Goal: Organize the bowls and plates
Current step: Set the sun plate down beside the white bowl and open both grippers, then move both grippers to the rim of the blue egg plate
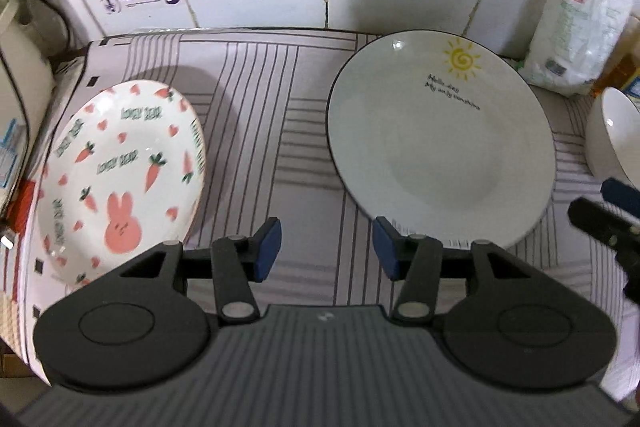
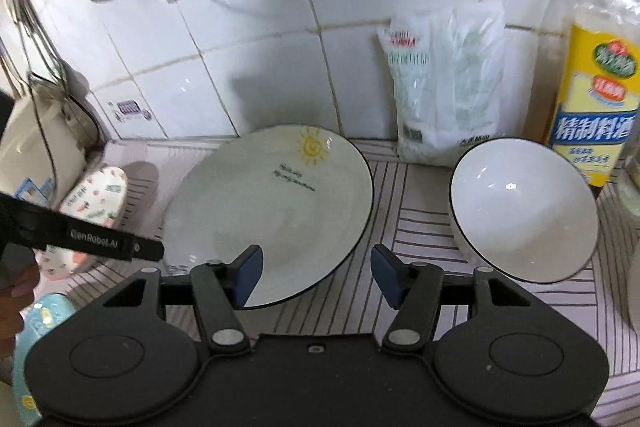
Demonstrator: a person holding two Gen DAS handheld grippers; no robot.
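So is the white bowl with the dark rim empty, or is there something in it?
Empty. The right wrist view looks straight into the white bowl: bare glossy white inside, only light glints. It sits tilted toward the camera on the striped mat.

Hidden, cropped and unreadable parts of the kitchen scene

From the left wrist, the rabbit plate (image 1: 120, 179) loses its near rim behind the tongs' housing, and the white bowl (image 1: 616, 143) is cut by the right edge. The sun plate (image 2: 272, 211) has its near rim covered by a blue pad (image 2: 249, 277) in the right wrist view; its script is too small to read. The bottle (image 2: 592, 75) runs off the top edge, and a light blue dish (image 2: 36, 339) at lower left is mostly hidden.
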